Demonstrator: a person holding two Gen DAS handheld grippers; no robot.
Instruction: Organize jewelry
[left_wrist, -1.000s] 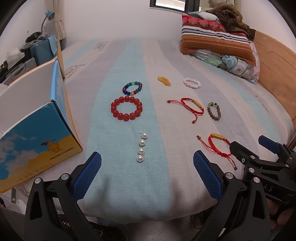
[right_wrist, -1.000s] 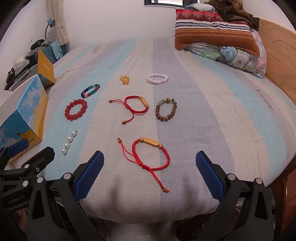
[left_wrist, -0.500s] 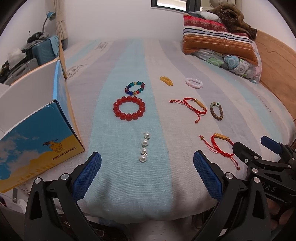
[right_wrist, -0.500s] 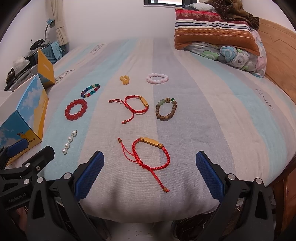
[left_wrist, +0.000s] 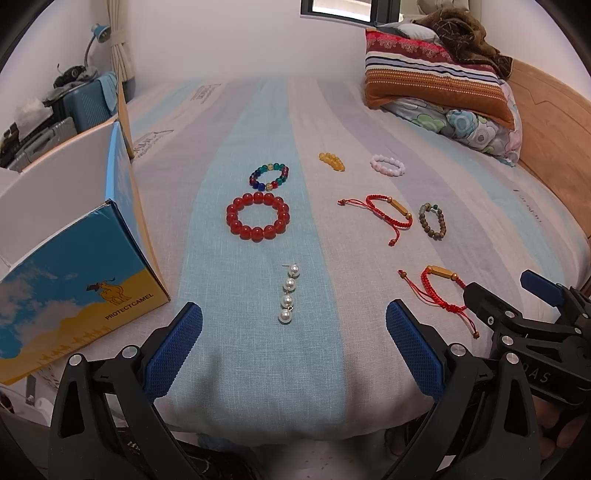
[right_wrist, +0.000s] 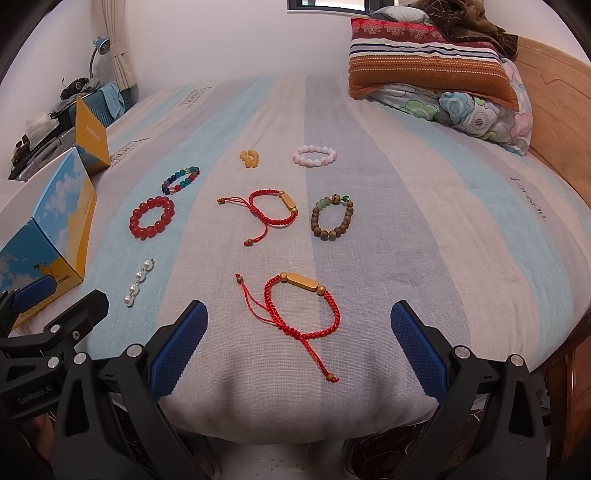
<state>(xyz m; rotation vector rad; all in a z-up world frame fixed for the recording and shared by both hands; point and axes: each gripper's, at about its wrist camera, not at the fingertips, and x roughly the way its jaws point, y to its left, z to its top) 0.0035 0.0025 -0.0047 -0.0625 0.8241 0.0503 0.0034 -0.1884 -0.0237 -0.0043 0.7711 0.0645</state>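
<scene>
Several pieces of jewelry lie spread on a striped bedsheet. A string of pearls (left_wrist: 289, 294) lies just ahead of my left gripper (left_wrist: 293, 350), which is open and empty. A red cord bracelet with a gold bar (right_wrist: 300, 306) lies just ahead of my right gripper (right_wrist: 299, 349), also open and empty. Farther off lie a red bead bracelet (left_wrist: 258, 218), a multicolour bead bracelet (left_wrist: 269, 177), a second red cord bracelet (right_wrist: 273, 212), a brown wooden bead bracelet (right_wrist: 332, 219), a pink bead bracelet (right_wrist: 315, 155) and a small amber one (right_wrist: 249, 158).
An open blue-and-yellow cardboard box (left_wrist: 70, 266) stands at the bed's left edge. Stacked pillows (left_wrist: 436, 85) and a wooden headboard (left_wrist: 546, 110) take up the far right. Luggage and clutter (left_wrist: 55, 107) sit beyond the box. The bed's front edge is right under both grippers.
The left wrist view has shifted slightly, so the jewelry sits a little more to the right and lower. The right gripper has stayed put. Both stay open.
</scene>
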